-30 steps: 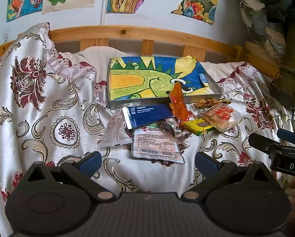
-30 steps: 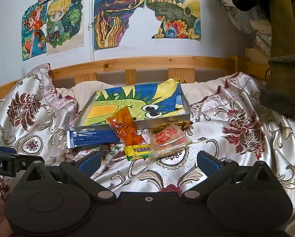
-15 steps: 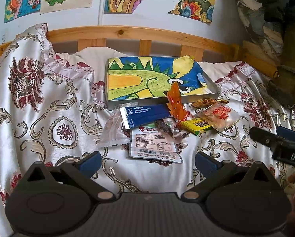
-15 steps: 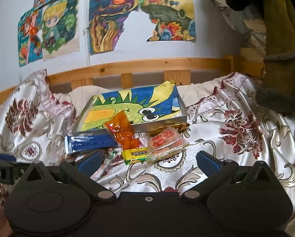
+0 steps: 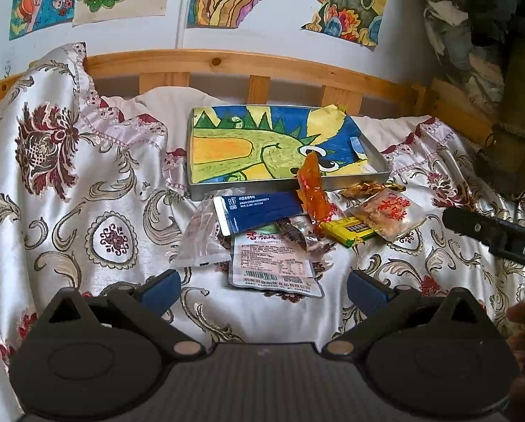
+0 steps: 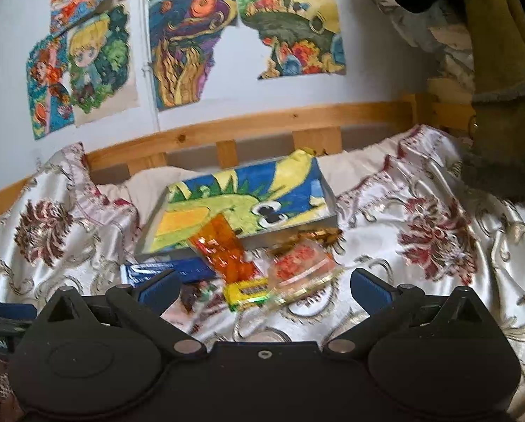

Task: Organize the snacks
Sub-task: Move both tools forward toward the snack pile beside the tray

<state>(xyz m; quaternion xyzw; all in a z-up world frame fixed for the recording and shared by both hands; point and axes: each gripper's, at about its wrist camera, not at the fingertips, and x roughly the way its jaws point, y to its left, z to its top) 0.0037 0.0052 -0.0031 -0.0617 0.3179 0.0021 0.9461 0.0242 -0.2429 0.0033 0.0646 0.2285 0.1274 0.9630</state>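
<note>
Both my claws were spread apart, gripping nothing: left claw (image 5: 262, 290), right claw (image 6: 264, 288). Snack pile (image 5: 297, 225) sat on the bed (image 5: 86, 211), touching the tray (image 5: 375, 156).

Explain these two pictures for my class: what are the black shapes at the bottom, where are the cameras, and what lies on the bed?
A person holds one pair of hand tongs in each hand; each carries a camera looking along its blue-tipped fingers. The left tongs and right tongs are both open and hold nothing. On the flowered bedspread lies a shallow tray lined with a dragon drawing. In front of it sit loose snacks: a blue packet, an orange packet, a yellow bar.
</note>
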